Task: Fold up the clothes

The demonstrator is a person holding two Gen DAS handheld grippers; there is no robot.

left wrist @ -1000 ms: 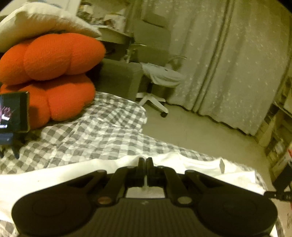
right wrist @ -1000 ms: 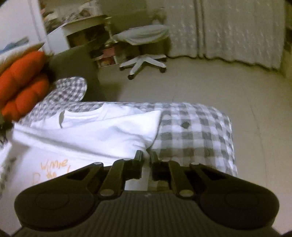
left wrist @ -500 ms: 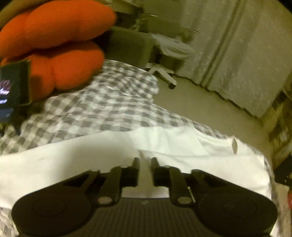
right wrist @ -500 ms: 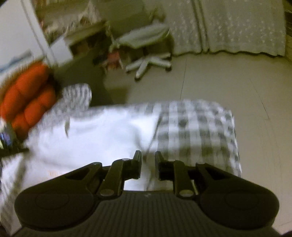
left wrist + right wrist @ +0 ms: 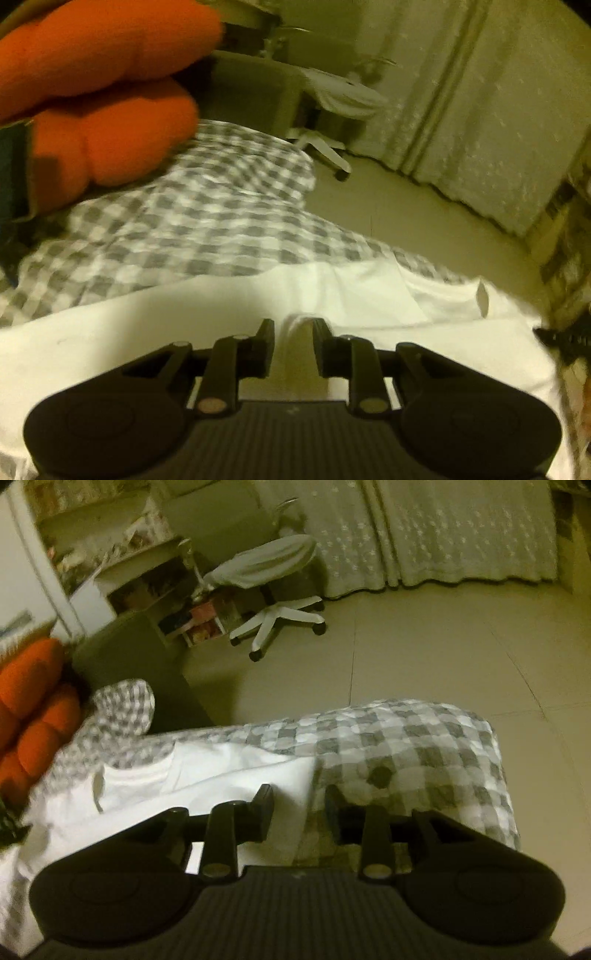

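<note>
Shirt (image 5: 184, 325) check: where's it sitting, anyone? Looks plain white to me. (poster one)

Spread flat on the bed, on top of the grey-and-white checked cover (image 5: 184, 229). In the left wrist view it fills everything from 9 o'clock through 6 to 3, with the check showing above it. In the right wrist view it's over at 9 o'clock and its side edge runs up the middle of the frame. (poster two)

And the claws? (poster one)

Left claw (image 5: 293, 332) is down on the cloth at 6 o'clock and is closing. There's only a narrow gap, and a little raised ridge of white fabric stands between the tips. I can't see it squeezed from both sides, though, and it's blurry. Right claw (image 5: 299, 801) is closing too, but with a wider gap. One tip is over the shirt and the other is over the bare check, with the shirt's edge between them. Nothing looks gripped there. (poster two)

Anything else around? (poster one)

Orange cushions (image 5: 92, 110) are piled at 10 o'clock in the left view, at the far end of the bed. The right view has a white office chair (image 5: 273, 590) at 12 o'clock with a pale cloth draped on the seat. There are lace curtains (image 5: 443, 535) at 1 o'clock, and the tiled floor (image 5: 443, 657) is beyond the bed. (poster two)
</note>
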